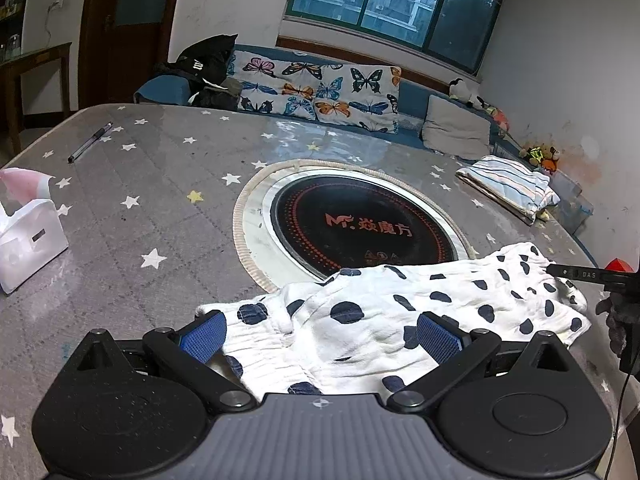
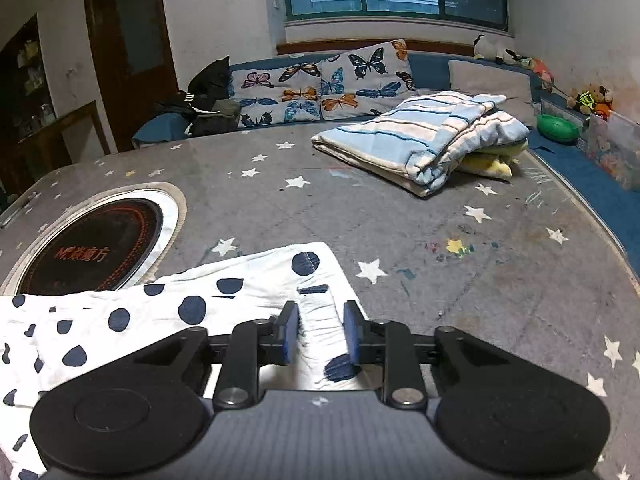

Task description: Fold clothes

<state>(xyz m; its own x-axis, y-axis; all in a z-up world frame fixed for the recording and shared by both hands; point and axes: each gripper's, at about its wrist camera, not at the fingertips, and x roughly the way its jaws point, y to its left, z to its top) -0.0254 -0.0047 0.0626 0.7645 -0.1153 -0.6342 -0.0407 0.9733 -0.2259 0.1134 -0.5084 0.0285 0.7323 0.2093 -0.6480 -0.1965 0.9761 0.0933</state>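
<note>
**One pile folded, spotted piece still to do**

Striped folded stack [image 2: 424,148] sits at the counter's [image 2: 400,220] far side, done. The white dotted garment [image 1: 380,320] lies rumpled at the near edge beside the inset cooktop [image 1: 352,228], unfolded. Left claw [image 1: 320,338] released, wide over the cloth. Right claw [image 2: 320,332] narrowed with a cloth ridge between its pads, pinch unclear. Only the left view shows the tissue box [image 1: 28,240] and pen [image 1: 90,142]; the right view shows the stack's yellow underlayer.
</note>
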